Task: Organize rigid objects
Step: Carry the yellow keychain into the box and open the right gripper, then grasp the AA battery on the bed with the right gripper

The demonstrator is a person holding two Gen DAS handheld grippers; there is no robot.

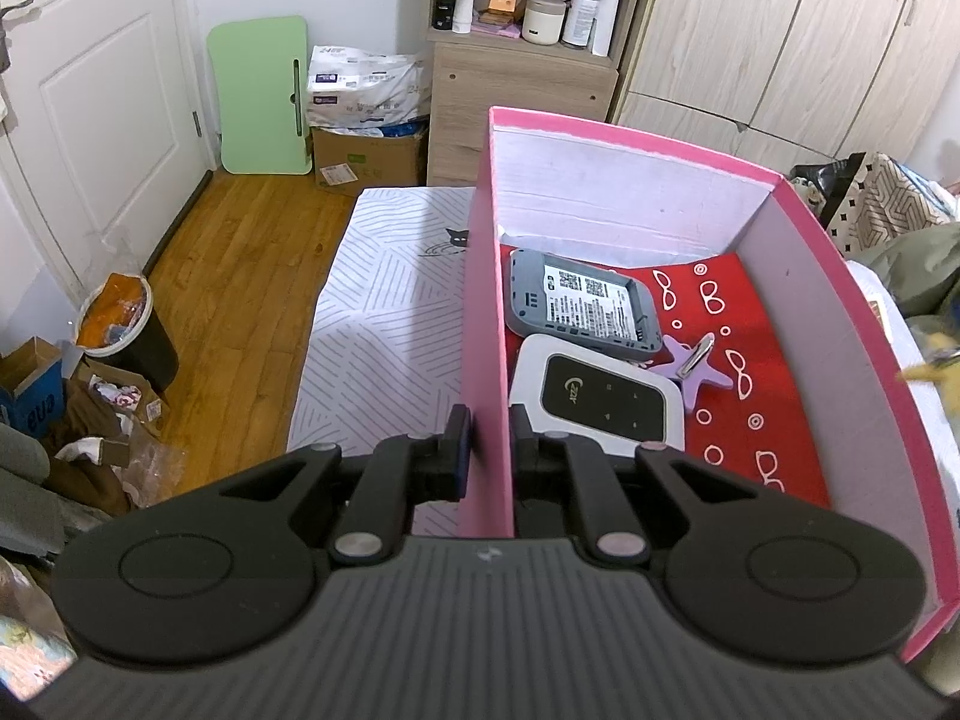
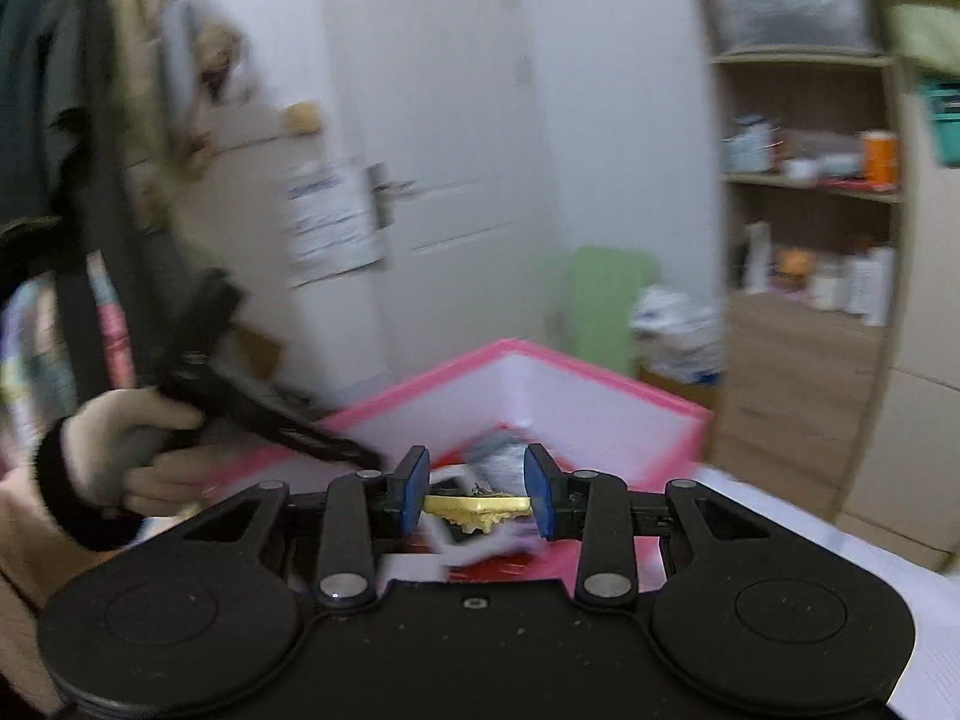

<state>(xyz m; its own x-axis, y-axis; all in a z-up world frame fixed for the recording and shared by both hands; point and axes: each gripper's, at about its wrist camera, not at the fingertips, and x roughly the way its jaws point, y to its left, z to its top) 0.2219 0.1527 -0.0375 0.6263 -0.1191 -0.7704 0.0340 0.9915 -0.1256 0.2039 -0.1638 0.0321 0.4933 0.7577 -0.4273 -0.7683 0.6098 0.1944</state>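
Observation:
A pink box (image 1: pixel 804 222) with a red patterned floor stands on a bed. Inside lie a grey device (image 1: pixel 585 306), a white pocket router (image 1: pixel 594 399) and a purple star keyring (image 1: pixel 699 363). My left gripper (image 1: pixel 489 444) is shut on the box's near left wall (image 1: pixel 483 330), one pad on each side. In the right wrist view my right gripper (image 2: pixel 477 495) is shut on a flat gold trinket (image 2: pixel 480 507), held above the pink box (image 2: pixel 606 414). A gloved hand (image 2: pixel 114 450) holds the left gripper at the box's left rim. The view is blurred.
A striped white bedsheet (image 1: pixel 384 330) lies left of the box. A bin (image 1: pixel 123 330) and cardboard clutter sit on the wooden floor (image 1: pixel 240 252). A wooden shelf unit (image 1: pixel 522 60), wardrobe doors (image 1: pixel 780 30) and a green board (image 1: pixel 261 93) stand behind. Bags (image 1: pixel 882 198) lie at the right.

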